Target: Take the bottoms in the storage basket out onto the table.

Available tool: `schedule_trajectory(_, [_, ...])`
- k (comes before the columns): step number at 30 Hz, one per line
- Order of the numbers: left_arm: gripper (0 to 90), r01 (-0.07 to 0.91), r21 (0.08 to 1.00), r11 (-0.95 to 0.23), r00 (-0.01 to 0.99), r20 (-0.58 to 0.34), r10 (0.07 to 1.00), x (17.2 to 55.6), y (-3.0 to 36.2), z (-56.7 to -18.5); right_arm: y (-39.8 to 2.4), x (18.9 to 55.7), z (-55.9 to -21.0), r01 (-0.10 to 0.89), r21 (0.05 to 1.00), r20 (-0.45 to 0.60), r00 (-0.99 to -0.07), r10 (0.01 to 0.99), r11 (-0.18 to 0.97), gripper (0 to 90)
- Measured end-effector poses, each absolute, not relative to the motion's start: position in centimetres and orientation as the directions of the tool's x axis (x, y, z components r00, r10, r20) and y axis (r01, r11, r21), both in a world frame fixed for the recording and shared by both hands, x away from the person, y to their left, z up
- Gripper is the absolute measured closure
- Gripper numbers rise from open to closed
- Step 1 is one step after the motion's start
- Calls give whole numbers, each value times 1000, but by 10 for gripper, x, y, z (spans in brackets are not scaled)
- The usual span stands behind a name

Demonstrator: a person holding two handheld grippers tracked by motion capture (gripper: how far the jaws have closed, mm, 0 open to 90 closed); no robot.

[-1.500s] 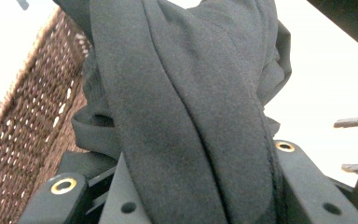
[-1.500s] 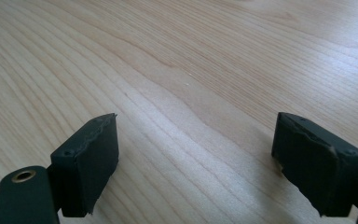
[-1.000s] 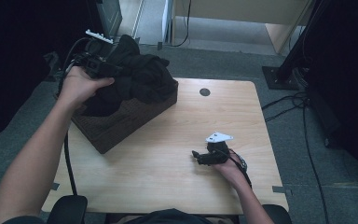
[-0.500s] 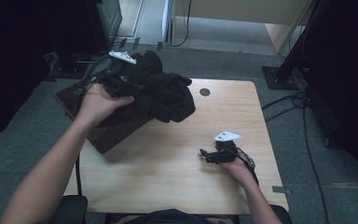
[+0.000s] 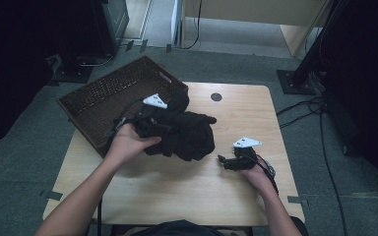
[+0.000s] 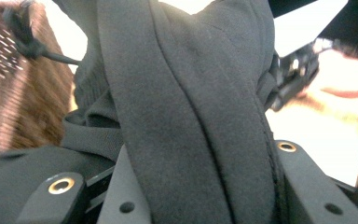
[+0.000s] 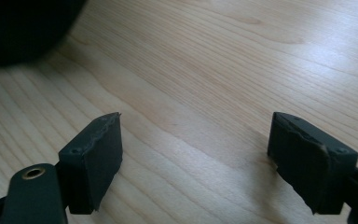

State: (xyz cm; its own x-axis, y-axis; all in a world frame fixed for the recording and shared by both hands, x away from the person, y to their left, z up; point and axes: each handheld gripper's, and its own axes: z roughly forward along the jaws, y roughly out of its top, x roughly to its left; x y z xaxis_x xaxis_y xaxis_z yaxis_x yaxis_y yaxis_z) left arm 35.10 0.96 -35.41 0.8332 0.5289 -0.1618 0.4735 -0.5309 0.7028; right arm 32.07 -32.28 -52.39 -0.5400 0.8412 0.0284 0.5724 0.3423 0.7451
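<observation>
A black garment (image 5: 189,135) lies bunched on the wooden table (image 5: 202,206), just right of a dark wicker basket (image 5: 103,98). My left gripper (image 5: 160,123) is shut on a thick fold of it. In the left gripper view the black cloth (image 6: 191,116) runs up between the jaws of the left gripper (image 6: 193,186), with the basket (image 6: 4,102) at the left. My right gripper (image 5: 222,160) rests low over the table, right of the garment and pointing at it. In the right gripper view the right gripper (image 7: 193,154) stands open over bare wood, with the garment's dark edge (image 7: 18,28) at top left.
The basket overhangs the table's back left corner. A round black grommet (image 5: 216,97) sits near the table's far edge. Cables (image 5: 320,128) trail on the floor at the right, and a black stand base (image 5: 295,81) stands beyond the table's right corner.
My left hand has carried the garment out of the basket, rightward and down onto the table, and the basket's inside now shows. The right hand has shifted slightly right.
</observation>
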Motion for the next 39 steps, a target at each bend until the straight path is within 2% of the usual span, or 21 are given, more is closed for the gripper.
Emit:
schedule_trajectory(5, [664, 485, 703, -520, 834, -192, 517, 338, 5, -386, -327, 324, -524, 576, 742, 22, -535, 845, 345, 170])
schedule_trajectory(11, [664, 462, 701, -544, 851, -178, 494, 323, -1, -411, -331, 324, -524, 583, 741, 24, -518, 855, 332, 170])
schedule_trajectory(14, [663, 484, 699, -526, 847, -223, 483, 317, -4, -427, -333, 325, -524, 587, 741, 25, -511, 859, 327, 169])
schedule_trajectory(17, [662, 479, 684, -550, 854, -218, 473, 309, -11, -441, -334, 326, -524, 590, 739, 26, -508, 861, 326, 169])
schedule_trajectory(28, [644, 493, 655, -573, 853, -235, 466, 308, -13, -477, -335, 328, -524, 592, 739, 27, -503, 864, 322, 164])
schedule_trajectory(33, [592, 494, 674, -550, 852, -251, 459, 311, -10, -482, -334, 328, -524, 591, 739, 24, -502, 865, 323, 161])
schedule_trajectory(35, [539, 522, 667, -531, 838, -286, 464, 315, -8, -483, -333, 328, -524, 597, 739, 29, -491, 871, 312, 158])
schedule_trajectory(39, [426, 531, 667, -522, 833, -300, 465, 315, -6, -481, -332, 329, -524, 596, 739, 25, -490, 871, 314, 150])
